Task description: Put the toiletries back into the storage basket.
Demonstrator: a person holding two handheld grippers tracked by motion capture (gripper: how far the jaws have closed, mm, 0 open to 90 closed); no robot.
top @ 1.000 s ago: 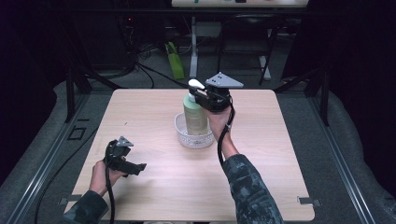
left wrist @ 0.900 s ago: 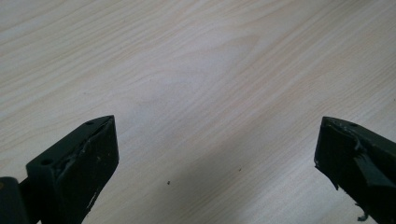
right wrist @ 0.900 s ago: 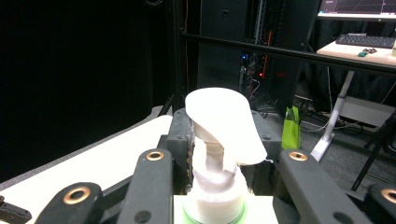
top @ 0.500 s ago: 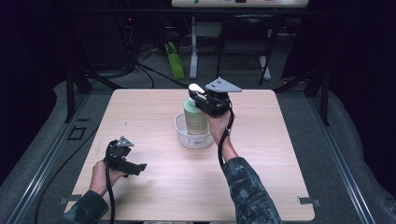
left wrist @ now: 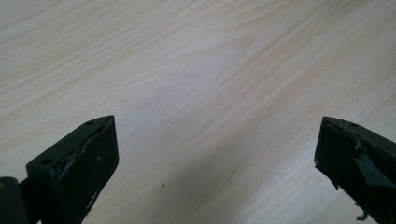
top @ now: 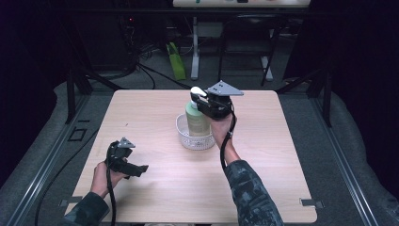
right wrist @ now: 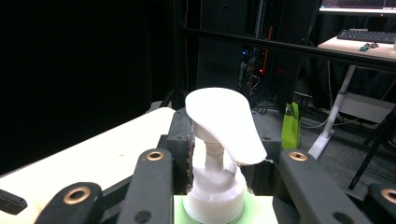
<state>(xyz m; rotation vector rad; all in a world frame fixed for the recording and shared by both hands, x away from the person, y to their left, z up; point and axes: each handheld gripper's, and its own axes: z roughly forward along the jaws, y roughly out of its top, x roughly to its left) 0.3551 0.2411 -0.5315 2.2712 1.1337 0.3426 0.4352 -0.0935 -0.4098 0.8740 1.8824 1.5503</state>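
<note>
Gripping the pale green pump bottle with white dispenser head [top: 196,117] at its neck, the right gripper [top: 207,104] stays clamped while the bottle stands inside the white mesh basket [top: 184,135]; release seems left. The left gripper [top: 136,168] rests spread apart, idle.

This looks like a lab or test room: a plain wooden table [top: 155,188] stands inside a dark metal frame [top: 75,89], with loose cables [top: 141,70] on the floor and a desk with a keyboard [right wrist: 366,36] behind.

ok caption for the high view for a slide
Right gripper shut on a green pump bottle standing in a white basket; left gripper idle, jaws open.
</note>
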